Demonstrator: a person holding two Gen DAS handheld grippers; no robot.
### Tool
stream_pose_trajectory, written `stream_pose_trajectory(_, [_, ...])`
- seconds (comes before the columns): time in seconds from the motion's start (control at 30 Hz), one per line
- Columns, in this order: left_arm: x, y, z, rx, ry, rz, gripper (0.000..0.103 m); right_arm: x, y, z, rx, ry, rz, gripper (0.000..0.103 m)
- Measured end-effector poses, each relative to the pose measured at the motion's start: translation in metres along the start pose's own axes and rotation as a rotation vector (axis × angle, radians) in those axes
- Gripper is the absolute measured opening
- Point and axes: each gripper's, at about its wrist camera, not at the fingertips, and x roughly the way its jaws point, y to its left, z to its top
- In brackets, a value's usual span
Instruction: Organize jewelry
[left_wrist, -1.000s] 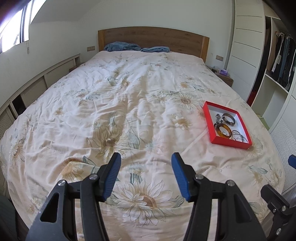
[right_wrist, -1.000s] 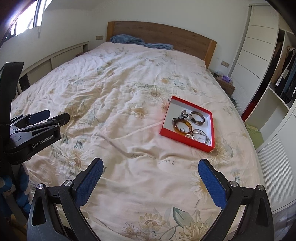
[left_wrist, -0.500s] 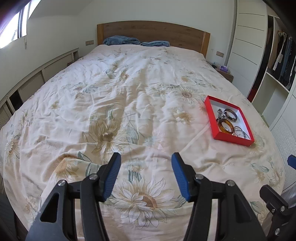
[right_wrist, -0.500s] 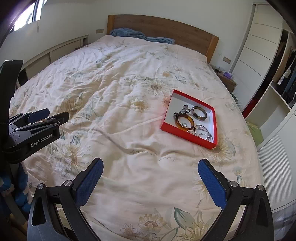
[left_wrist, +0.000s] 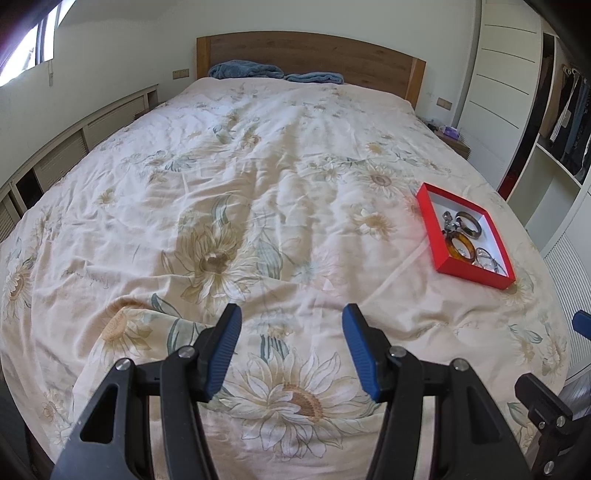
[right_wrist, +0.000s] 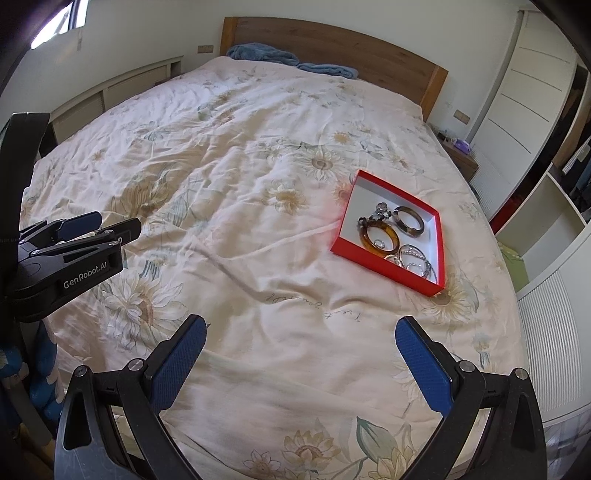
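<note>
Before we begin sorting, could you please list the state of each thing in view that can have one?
red box: open, no lid on it, lying flat on the bedspread.
amber bangle: inside the red box, lying flat.
dark bangle: inside the red box, beside the amber bangle.
left gripper: open, empty.
right gripper: open wide, empty.
wardrobe: open, clothes hanging.

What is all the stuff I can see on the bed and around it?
Bedspread: one, cream with sunflowers, covering the bed.
Red box: one, red outside, white inside, on the bedspread's right side.
Bangles: two, amber and dark brown, inside the box.
Silver jewelry: several pieces, box's near corner.
Blue towels: two, by the wooden headboard.
Wardrobe: one, white, right wall.
Left gripper: open, blue fingers, empty.
Right gripper: open, blue fingers, empty.
</note>
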Motion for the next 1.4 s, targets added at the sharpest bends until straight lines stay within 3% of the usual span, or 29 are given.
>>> stream_pose_trajectory(0.9, [0.054,0.022,-0.006,-0.022,0.082,0.033,0.055,0.051,0.019,0.012,-0.04,0.088,0.043,0.101])
stream_pose_trajectory(1.27, [0.121,0.033,-0.001,0.016,0.028,0.076,0.055,0.159,0.01,0.003,0.001,0.072,0.066,0.103])
stream_pose_trajectory(1.4, [0.143,0.044,-0.01,-0.01,0.069,0.075,0.055,0.19,0.01,-0.006,0.034,0.057,0.073,0.103])
